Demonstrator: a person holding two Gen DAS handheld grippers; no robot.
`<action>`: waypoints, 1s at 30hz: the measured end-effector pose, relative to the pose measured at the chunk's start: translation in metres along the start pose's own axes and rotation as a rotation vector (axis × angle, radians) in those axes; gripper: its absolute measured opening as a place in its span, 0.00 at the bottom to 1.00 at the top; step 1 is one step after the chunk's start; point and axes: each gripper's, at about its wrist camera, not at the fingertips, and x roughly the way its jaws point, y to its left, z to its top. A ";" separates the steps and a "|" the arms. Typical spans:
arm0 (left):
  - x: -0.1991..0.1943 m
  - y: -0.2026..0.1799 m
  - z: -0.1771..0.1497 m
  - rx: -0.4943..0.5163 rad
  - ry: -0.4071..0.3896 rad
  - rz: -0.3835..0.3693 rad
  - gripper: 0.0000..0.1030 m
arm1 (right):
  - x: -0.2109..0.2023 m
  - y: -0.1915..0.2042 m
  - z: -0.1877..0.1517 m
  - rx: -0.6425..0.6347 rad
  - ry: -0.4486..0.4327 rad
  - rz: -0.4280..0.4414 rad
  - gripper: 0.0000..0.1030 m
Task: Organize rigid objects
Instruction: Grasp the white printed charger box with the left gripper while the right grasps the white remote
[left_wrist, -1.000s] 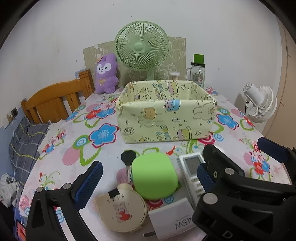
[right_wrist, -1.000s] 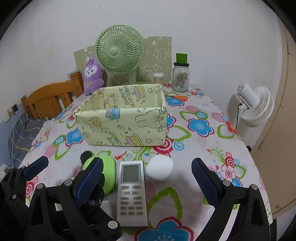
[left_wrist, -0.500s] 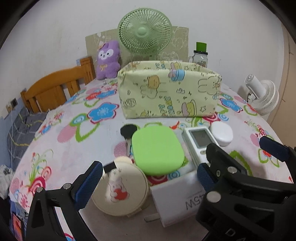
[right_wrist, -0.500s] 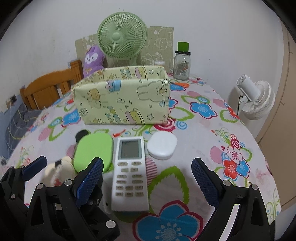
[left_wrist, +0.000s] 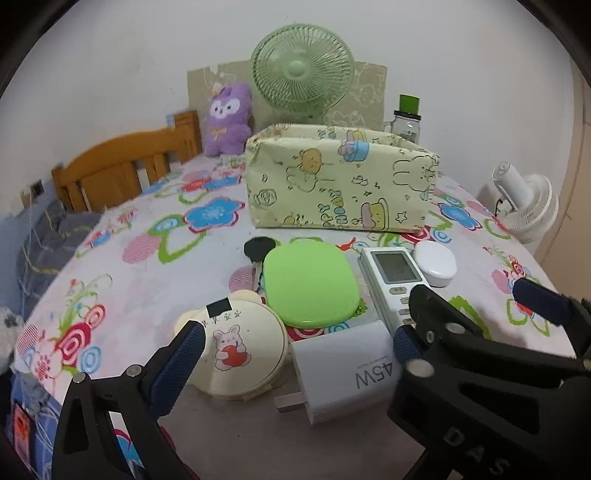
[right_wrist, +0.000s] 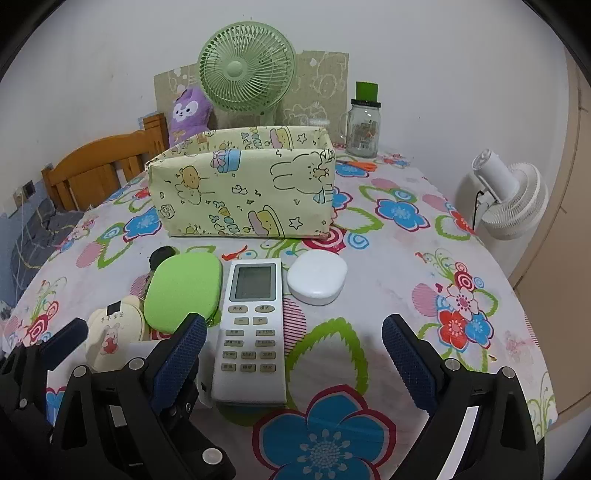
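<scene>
Blue ribbed pads are seen set wide apart on both tools, and nothing is held between them. The left tool (left_wrist: 295, 354) is poised low over the near edge of the flowered counter (left_wrist: 122, 295), with the cream round compact (left_wrist: 242, 354) and the white charger block (left_wrist: 345, 367) lying in the gap between its pads; whether either pad touches them cannot be told. The right tool (right_wrist: 293, 354) is held just beside it, spread over the lower end of the white remote control (right_wrist: 253, 328), apparently clear of it. A green flat case (right_wrist: 183, 291) is found left of the remote, a white oval case (right_wrist: 317, 277) to its right, and a black key (left_wrist: 258, 249) behind the green case. The yellow cartoon-print fabric box (right_wrist: 243, 188) stands behind this row.
</scene>
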 end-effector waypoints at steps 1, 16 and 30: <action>-0.001 -0.003 -0.001 0.016 0.002 -0.008 1.00 | 0.001 0.000 0.000 -0.005 0.002 -0.005 0.95; 0.001 -0.009 -0.007 -0.010 0.015 -0.092 0.71 | 0.018 -0.016 -0.003 0.044 0.037 0.001 0.95; 0.000 0.008 -0.007 0.004 0.018 -0.034 0.71 | 0.019 0.003 0.000 -0.001 0.040 0.022 0.95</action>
